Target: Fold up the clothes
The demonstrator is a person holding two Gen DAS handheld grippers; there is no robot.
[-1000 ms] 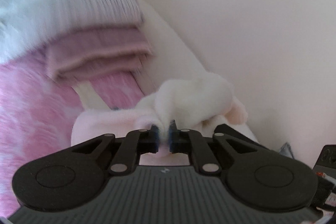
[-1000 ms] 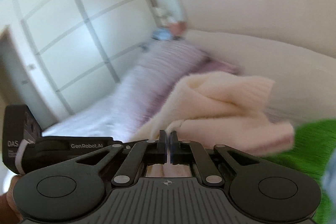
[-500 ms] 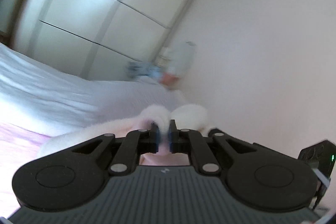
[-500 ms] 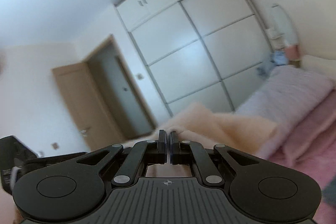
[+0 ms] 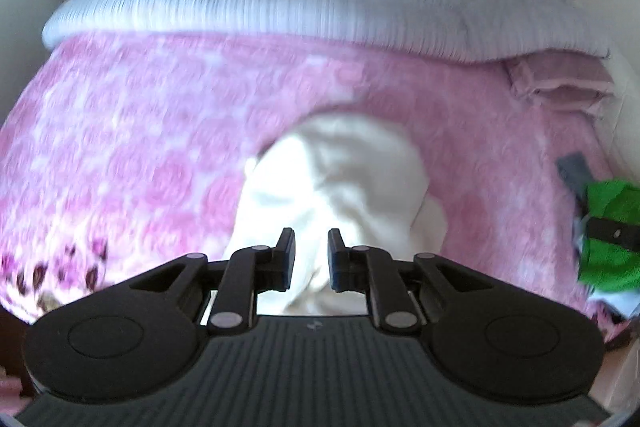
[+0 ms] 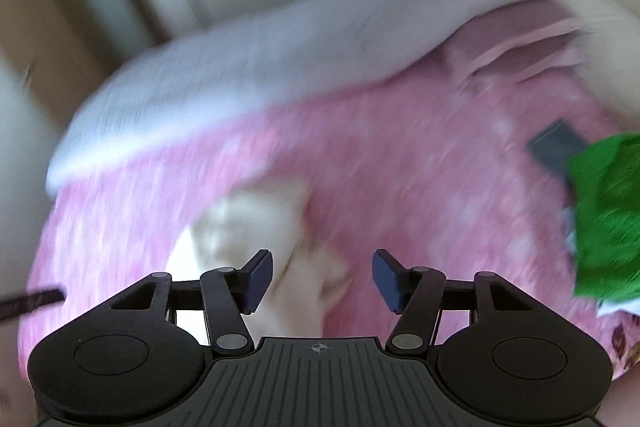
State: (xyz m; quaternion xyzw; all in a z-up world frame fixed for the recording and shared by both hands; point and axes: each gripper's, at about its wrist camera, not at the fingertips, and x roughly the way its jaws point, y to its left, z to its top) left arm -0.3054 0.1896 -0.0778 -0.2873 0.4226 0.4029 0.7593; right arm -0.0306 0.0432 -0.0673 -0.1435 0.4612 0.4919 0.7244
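1. No words, brand names or numbers can be read in either wrist view.
2. The only sign on the left hand-held gripper [image 5: 311, 259] is a small pale emblem [image 5: 315, 325] at the front edge of its ribbed grey body; it is too small to make out as letters.
3. The right hand-held gripper [image 6: 322, 281] carries a small pale mark [image 6: 318, 348] in the same place, a circle crossed by a vertical and a horizontal line, with no lettering beside it.
4. The pink bedspread [image 5: 160, 155] shows a printed flower pattern only, blurred, with no writing.
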